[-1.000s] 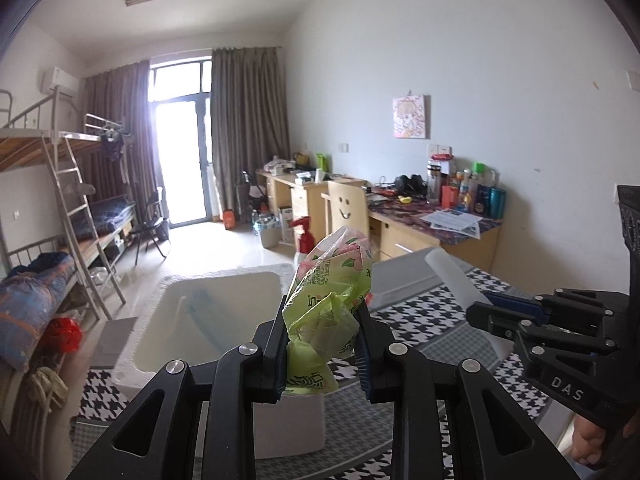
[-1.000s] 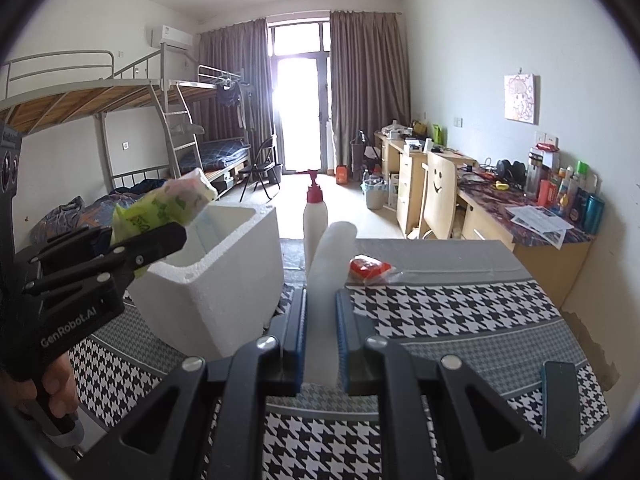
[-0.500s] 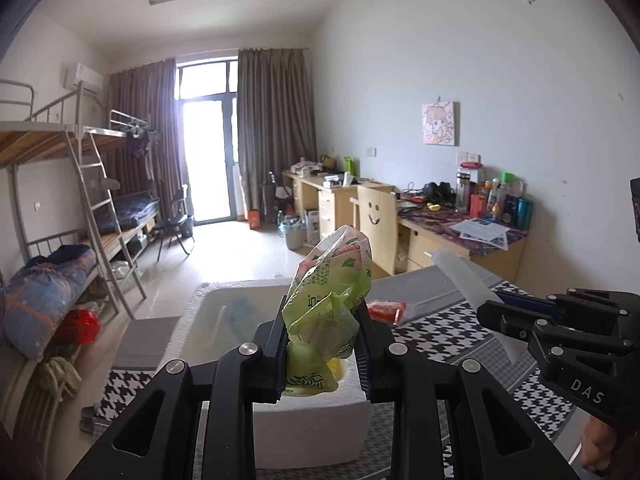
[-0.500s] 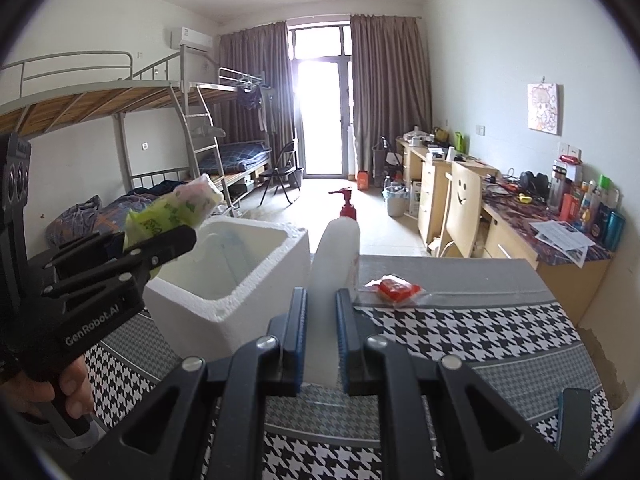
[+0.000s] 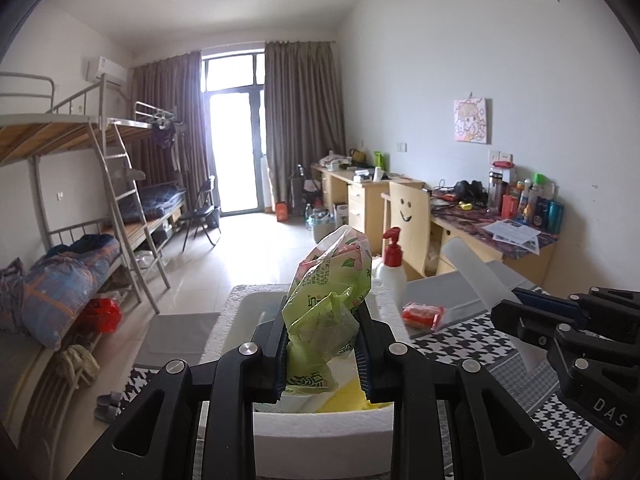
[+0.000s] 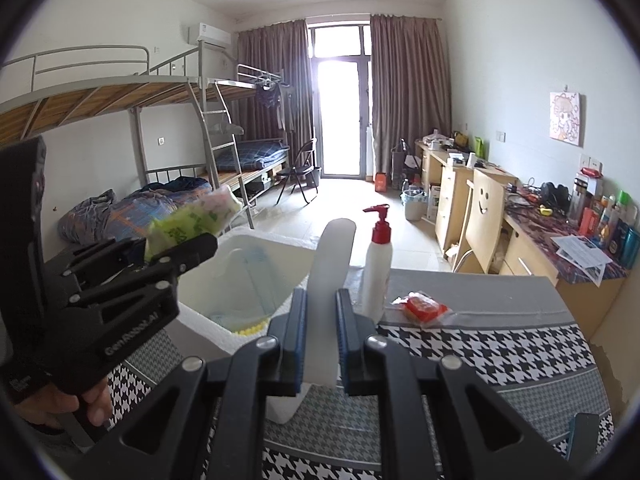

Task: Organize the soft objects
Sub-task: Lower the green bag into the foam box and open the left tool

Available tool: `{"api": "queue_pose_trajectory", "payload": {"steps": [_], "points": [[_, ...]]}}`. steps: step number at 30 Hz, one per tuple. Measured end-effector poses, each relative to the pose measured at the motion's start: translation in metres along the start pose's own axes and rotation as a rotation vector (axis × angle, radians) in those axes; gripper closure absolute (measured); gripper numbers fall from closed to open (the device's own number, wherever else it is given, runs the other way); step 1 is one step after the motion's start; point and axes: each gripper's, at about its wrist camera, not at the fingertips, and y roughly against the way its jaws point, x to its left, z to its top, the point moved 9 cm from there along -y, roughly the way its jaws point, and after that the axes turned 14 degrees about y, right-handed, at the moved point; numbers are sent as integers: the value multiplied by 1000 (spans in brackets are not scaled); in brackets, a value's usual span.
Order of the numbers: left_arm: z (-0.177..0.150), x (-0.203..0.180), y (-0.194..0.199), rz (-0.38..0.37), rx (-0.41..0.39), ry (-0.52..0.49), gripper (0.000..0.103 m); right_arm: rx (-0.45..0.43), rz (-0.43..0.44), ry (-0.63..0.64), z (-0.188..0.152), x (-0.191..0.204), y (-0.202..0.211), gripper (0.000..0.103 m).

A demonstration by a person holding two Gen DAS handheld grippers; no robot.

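My left gripper (image 5: 323,340) is shut on a crumpled green and pink plastic packet (image 5: 328,296) and holds it above the open white foam box (image 5: 320,424). The packet also shows in the right wrist view (image 6: 192,220). My right gripper (image 6: 319,332) is shut on a white foam strip (image 6: 330,280) that stands up between its fingers, right of the foam box (image 6: 208,320). The same strip shows in the left wrist view (image 5: 476,276). Something yellow (image 5: 344,400) lies inside the box.
A white pump bottle with a red top (image 6: 378,264) and a red wrapped packet (image 6: 424,306) sit on the houndstooth tablecloth (image 6: 500,348) behind the box. A dark phone (image 6: 582,436) lies at the table's right edge. Bunk beds stand left, desks right.
Both grippers have drawn back and lifted a little. The foam box now sits lower and closer under the left gripper. The pump bottle has come into the left wrist view.
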Motion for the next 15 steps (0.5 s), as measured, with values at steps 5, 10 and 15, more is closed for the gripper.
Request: {"api": "queue_pose_trajectory", "payload": {"steps": [5,10,15], "points": [[1,9,-8,30,9,5,74,15,11,-5,3,3,-9,86],[-1,20,-18,56,37,23,74,18,17,7,5,6,-13,86],[-5,24,-29,68,59,29,74,23,27,21,10,13,-17,86]]}}
